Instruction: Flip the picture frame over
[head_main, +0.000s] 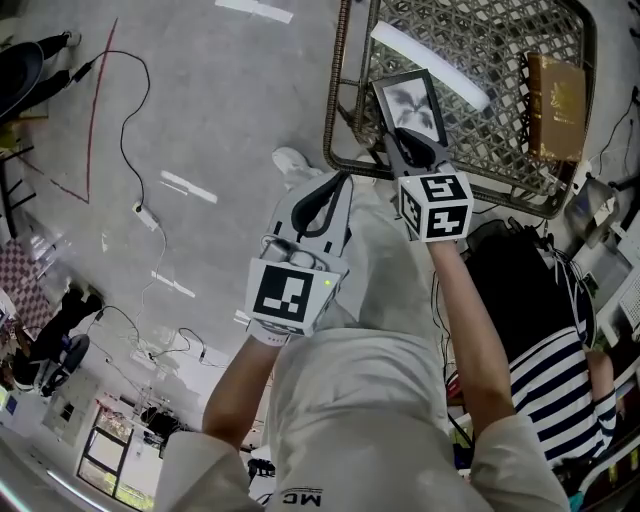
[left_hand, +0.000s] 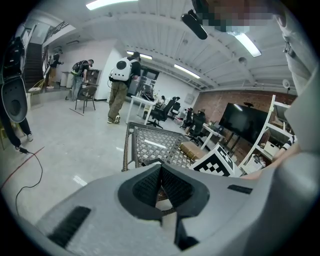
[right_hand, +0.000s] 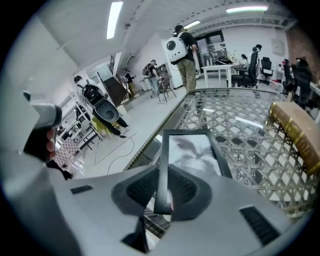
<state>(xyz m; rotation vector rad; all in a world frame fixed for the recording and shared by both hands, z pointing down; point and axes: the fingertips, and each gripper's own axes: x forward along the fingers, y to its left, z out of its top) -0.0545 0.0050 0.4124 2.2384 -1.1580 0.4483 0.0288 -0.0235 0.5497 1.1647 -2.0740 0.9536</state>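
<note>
The picture frame (head_main: 410, 102) is black with a grey leaf print, its picture side facing up toward me. My right gripper (head_main: 404, 146) is shut on its near left edge and holds it over the near corner of the wicker table (head_main: 520, 185). In the right gripper view the jaws (right_hand: 163, 192) pinch the frame's (right_hand: 192, 150) black border. My left gripper (head_main: 334, 182) is shut on nothing and hangs over the floor just off the table's near rim. In the left gripper view its jaws (left_hand: 161, 172) are pressed together with nothing between them.
A brown book-like block (head_main: 557, 92) lies at the table's right side. A bright ceiling-light reflection (head_main: 430, 62) crosses the glass top. A cable (head_main: 140, 200) runs over the grey floor to the left. A person in a striped top (head_main: 550, 375) sits close at my right.
</note>
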